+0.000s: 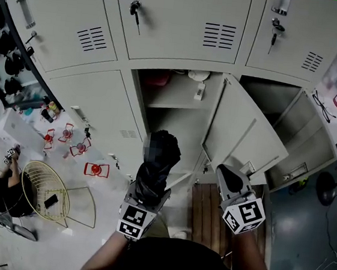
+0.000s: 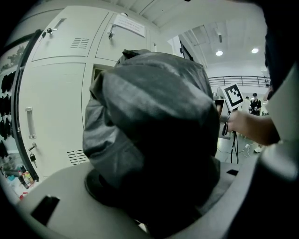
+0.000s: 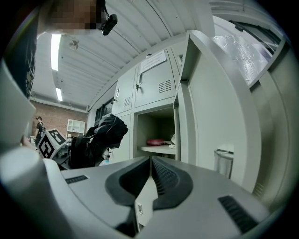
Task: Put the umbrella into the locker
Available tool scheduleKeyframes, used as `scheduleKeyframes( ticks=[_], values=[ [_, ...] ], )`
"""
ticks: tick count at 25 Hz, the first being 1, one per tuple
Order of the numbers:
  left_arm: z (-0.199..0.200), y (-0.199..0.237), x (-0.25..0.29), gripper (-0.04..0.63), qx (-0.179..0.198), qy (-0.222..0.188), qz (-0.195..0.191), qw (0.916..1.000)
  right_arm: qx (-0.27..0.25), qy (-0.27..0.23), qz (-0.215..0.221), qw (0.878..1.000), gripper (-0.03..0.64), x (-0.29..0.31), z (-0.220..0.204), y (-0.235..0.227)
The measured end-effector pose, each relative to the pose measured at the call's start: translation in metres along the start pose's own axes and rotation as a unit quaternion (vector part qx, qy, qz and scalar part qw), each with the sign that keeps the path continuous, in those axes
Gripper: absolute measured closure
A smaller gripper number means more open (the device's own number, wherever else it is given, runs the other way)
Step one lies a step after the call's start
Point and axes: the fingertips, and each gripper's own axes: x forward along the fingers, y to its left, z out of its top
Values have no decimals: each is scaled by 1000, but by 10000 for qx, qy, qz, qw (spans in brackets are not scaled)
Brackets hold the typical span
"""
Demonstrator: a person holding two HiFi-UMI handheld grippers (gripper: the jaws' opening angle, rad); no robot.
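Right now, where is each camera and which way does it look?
Head view: on the person's head, looking steeply down at the open locker; left gripper, right gripper, forearms show.
Left gripper view: on that gripper, facing the lockers; jaws clamp the umbrella.
Right gripper view: on that gripper, facing the open locker; jaws together.
Shared: all three show the umbrella.

The folded black umbrella (image 1: pixel 157 166) stands upright, just before the open locker (image 1: pixel 179 96).

The head view looks steeply down from above; both gripper views face, near and low, the same open pale-grey metal locker (image 1: pixel 176 120).
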Motion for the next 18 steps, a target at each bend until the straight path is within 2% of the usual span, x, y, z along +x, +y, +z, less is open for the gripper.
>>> scheduleKeyframes(
  ticks=[11, 18],
  values=[
    [2, 18, 41, 304, -92, 140, -418, 9990, -49, 134, 60, 9999, 584, 34, 2, 18],
    [-4, 36, 69, 304, -231, 330, -569, 9976, -15, 147, -33, 9999, 584, 59, 5, 9]
  ],
)
